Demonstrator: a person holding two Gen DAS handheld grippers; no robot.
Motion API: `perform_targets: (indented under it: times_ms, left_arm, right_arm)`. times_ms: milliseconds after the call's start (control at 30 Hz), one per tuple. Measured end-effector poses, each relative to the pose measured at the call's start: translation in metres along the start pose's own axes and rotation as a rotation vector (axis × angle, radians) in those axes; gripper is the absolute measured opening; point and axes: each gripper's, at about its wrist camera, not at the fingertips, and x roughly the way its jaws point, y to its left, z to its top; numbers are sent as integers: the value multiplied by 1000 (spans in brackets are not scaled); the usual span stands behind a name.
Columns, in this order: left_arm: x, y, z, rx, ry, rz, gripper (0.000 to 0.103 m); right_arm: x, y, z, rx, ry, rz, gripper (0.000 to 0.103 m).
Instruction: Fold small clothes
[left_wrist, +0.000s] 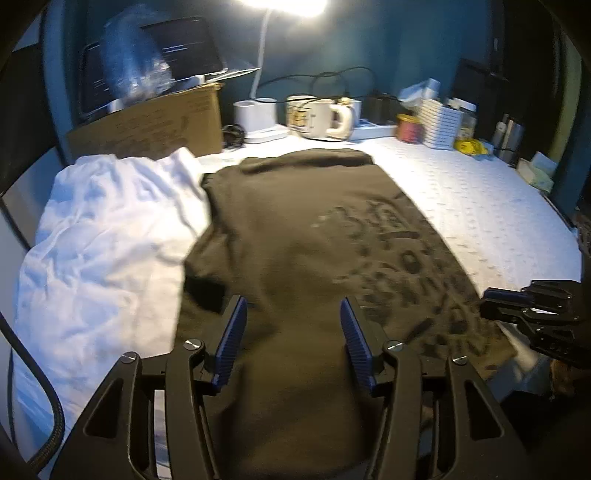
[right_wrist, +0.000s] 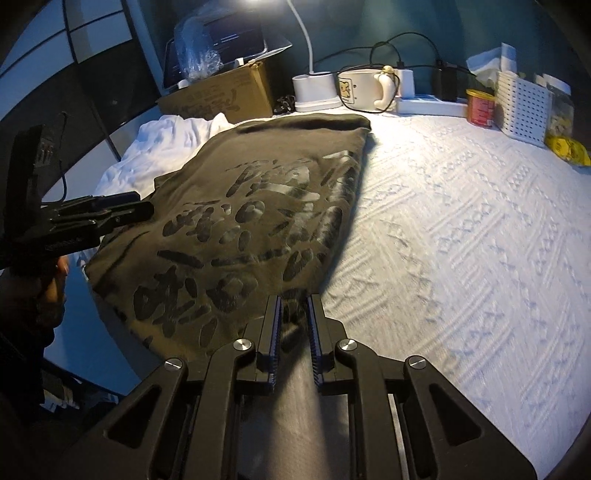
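Note:
A dark olive shirt (left_wrist: 295, 229) with a black print lies folded lengthwise on the white textured cover (left_wrist: 480, 206). In the left wrist view my left gripper (left_wrist: 293, 314) hovers open over the shirt's near end, and its blue pads (left_wrist: 232, 332) stand wide apart with cloth only beneath them. At the shirt's right edge sits my right gripper (left_wrist: 491, 301). In the right wrist view the shirt (right_wrist: 258, 184) runs away from my right gripper (right_wrist: 294, 301), whose jaws stand narrow and pinch the near right corner. My left gripper (right_wrist: 144, 210) reaches in from the left.
A crumpled white garment (left_wrist: 103, 240) lies left of the shirt. Along the back stand a cardboard box (left_wrist: 155, 125), mugs (left_wrist: 317, 118), a red tin (left_wrist: 408, 127) and a white basket (right_wrist: 521, 107). A person's hand (right_wrist: 59, 273) shows at the left.

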Motion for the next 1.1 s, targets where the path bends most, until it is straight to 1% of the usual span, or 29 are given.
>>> perform_targets:
  times_ms: [33,67,100,333,367,400,467,667,700,733,767,800,1000,1100]
  left_arm:
    - [-1,-4,-1,7,0,-7,63]
    - [-2,-10,-1,18,-2,-13,69]
    - [-2,-16,-2,30,-5,-19,71]
    - [-1,-43,-2,34,6,-76,72]
    - [-1,-46,-1,33,4,-91,74]
    - [-2,-50,0,33,-1,-103,79]
    - [-4,-59,2,45,-14,-112,84]
    - [-6,-80,12,77,-36,-135,86]
    - [-6,-84,13,86,-41,-134,88]
    - [-7,-88,15,93,-47,-134,89]
    - [-8,-91,16,99,-53,-138,92]
    - [-8,-94,18,105,-60,-145,93]
    - [-13,-111,30,127,-92,-160,93]
    - [-16,-120,34,141,-105,-180,93]
  right_arm:
    - [-4,-1,-2,2,-3,-4,17]
    - [-7,-2,-4,3,-3,-9,17]
    - [-10,-2,-6,4,-3,-13,17]
    - [-32,-13,-17,12,-5,-53,17]
    - [-35,-15,-19,17,-8,-59,17]
    - [-38,-18,-20,24,-13,-65,17]
    - [-45,-25,-22,39,-22,-73,17]
    - [-63,-47,-25,77,-48,-131,18]
    - [-66,-51,-24,85,-54,-146,29]
    - [-69,-55,-24,91,-60,-155,45]
    - [-73,-58,-23,99,-68,-165,51]
    - [-77,-63,-23,106,-79,-176,54]
    - [-96,-81,-20,122,-117,-234,54]
    - [-104,-87,-19,128,-137,-257,54]
